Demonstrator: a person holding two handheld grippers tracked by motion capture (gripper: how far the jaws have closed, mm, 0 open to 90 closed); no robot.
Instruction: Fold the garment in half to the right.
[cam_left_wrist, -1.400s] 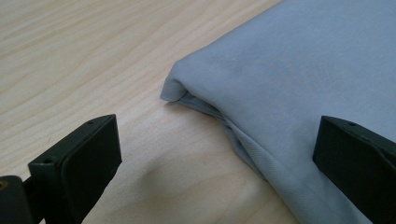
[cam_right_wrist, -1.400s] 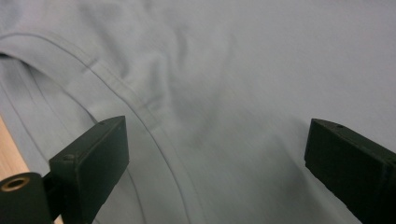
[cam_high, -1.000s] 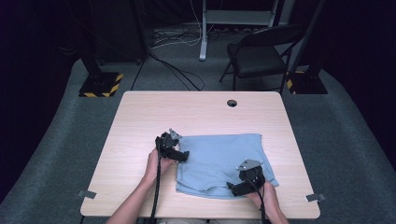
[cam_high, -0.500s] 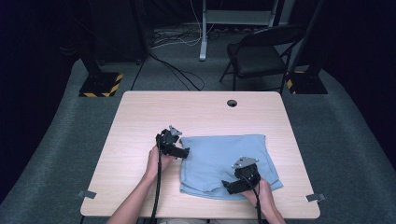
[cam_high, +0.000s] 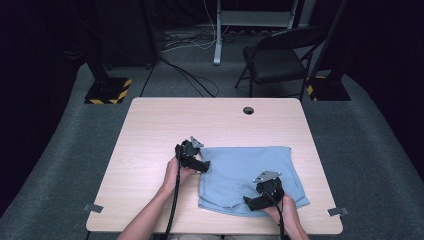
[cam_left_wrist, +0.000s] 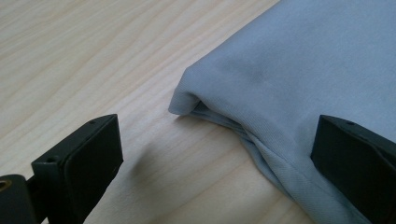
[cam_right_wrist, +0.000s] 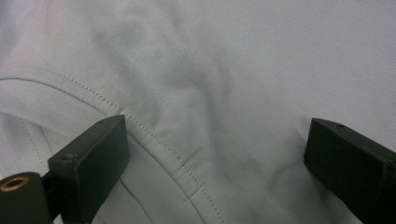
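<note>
- Two hand-held grippers are in my hands, both at one folded light-blue shirt (cam_high: 250, 177) that lies flat on the near right part of the table (cam_high: 150, 130).
- My left hand-held gripper (cam_high: 202, 165) sits at the shirt's far left corner, its tip pointing right onto the cloth's edge.
- In the left gripper view its jaws stand wide apart and hold nothing: one jaw is over bare wood, the other over the cloth, and the folded corner (cam_left_wrist: 187, 95) lies between them, a little ahead.
- That corner shows two layers, the upper fold rounded over a thinner edge beneath, both resting on the table.
- My right hand-held gripper (cam_high: 252, 201) lies low over the shirt's near edge, tip pointing left, my hand behind it at the table's near side.
- In the right gripper view its jaws are also spread wide with nothing pinched; cloth spans the whole gap between them.
- A stitched seam (cam_right_wrist: 154, 140) curves across the cloth near the left jaw in that view, with soft wrinkles beside it.
- I cannot tell whether either gripper's jaws touch the cloth or hover just above it.
- One small round hole (cam_high: 248, 110) sits in the table near its far edge, well apart from the shirt.
- Beyond the table a black chair (cam_high: 280, 60) stands on the grey floor.
</note>
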